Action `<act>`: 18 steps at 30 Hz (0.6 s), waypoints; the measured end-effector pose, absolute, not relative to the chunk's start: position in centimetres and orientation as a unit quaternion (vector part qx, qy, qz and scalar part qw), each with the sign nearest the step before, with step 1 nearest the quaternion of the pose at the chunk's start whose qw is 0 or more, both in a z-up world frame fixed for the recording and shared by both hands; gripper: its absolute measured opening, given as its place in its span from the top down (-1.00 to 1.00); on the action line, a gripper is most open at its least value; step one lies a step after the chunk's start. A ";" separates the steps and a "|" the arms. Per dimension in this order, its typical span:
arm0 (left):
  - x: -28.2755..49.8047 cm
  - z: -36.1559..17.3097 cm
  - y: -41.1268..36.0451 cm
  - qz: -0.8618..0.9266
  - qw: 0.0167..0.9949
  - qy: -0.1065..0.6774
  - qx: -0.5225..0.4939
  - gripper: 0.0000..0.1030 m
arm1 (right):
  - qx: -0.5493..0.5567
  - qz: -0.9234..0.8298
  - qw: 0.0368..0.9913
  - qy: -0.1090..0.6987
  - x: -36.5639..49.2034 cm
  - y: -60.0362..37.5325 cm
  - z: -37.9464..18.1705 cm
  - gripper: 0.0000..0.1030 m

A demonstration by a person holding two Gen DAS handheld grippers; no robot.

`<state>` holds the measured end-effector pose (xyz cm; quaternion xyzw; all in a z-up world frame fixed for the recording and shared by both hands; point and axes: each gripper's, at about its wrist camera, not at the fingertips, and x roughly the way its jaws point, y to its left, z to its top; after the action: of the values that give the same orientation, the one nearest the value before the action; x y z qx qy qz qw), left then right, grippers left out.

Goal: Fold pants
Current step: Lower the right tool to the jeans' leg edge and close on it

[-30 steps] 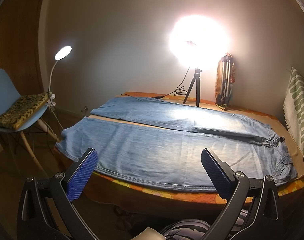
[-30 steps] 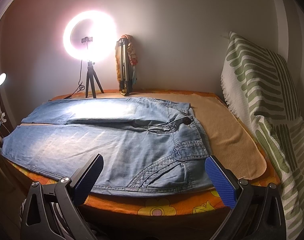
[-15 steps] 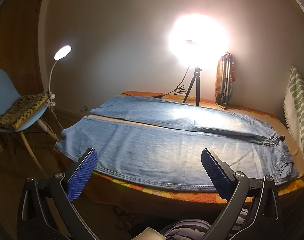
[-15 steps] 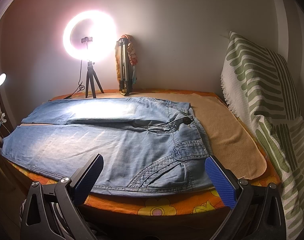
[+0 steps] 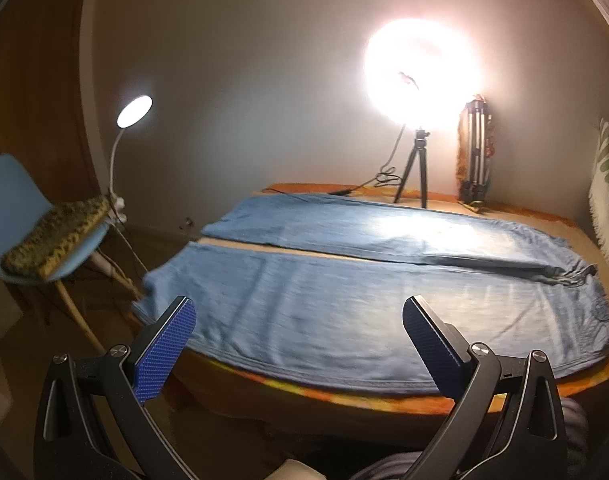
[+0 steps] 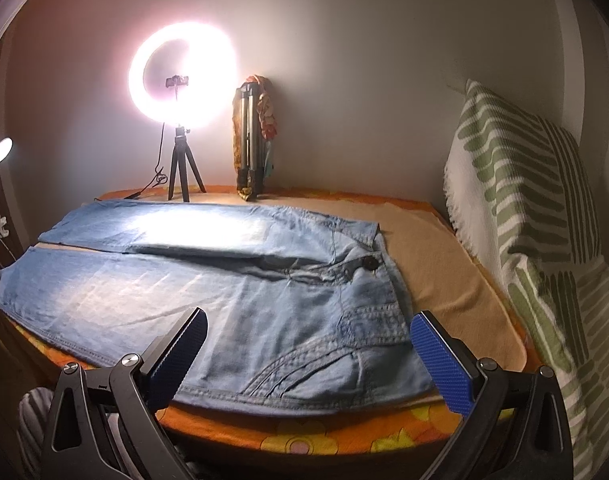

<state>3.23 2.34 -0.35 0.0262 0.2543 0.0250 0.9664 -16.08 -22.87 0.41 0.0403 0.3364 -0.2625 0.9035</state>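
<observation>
Left wrist view is motion-blurred, so seams and hem detail on the jeans are mush there; waistband end runs off toward the right edge and I can't make out the button from that side. Ring light blows out the far leg and hides whatever sits in its centre. Right wrist view is sharp — jeans lie flat and unfolded on the orange flowered cover, legs toward the left, waistband and button to the right, over a tan cloth. My left gripper has its fingers spread wide, nothing held, hovering at the near edge over the lower leg. My right gripper is likewise wide open and empty, framing the hip pocket area near the waistband — pads not touching denim. Bottom of both views is cut off by the gripper frames.
</observation>
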 end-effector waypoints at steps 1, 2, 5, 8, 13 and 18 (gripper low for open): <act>3.6 -0.1 2.9 0.030 0.966 0.256 0.030 -0.99 | 0.039 -0.260 0.905 0.333 -15.9 -23.1 0.7 -1.00; 3.8 0.0 3.3 0.033 0.965 0.257 0.030 -0.99 | 0.037 -0.257 0.907 0.331 -15.7 -23.3 1.0 -0.99; 4.5 0.8 4.8 0.034 0.965 0.258 0.025 -0.99 | 0.023 -0.248 0.913 0.324 -15.2 -24.0 2.0 -0.99; 4.8 1.7 6.1 0.030 0.968 0.250 0.018 -0.99 | 0.014 -0.229 0.921 0.314 -14.5 -24.6 3.1 -0.99; 6.3 3.5 6.9 0.043 0.966 0.251 0.037 -0.99 | -0.006 -0.184 0.932 0.311 -12.8 -25.7 4.9 -0.99; 8.7 5.5 8.0 0.033 0.965 0.260 0.022 -0.91 | -0.030 -0.157 0.935 0.318 -10.3 -26.7 6.7 -0.98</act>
<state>8.70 8.01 5.53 0.0216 0.2603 0.0335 0.9647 -10.30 -26.75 6.69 -0.0296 0.3176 -0.1573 0.9346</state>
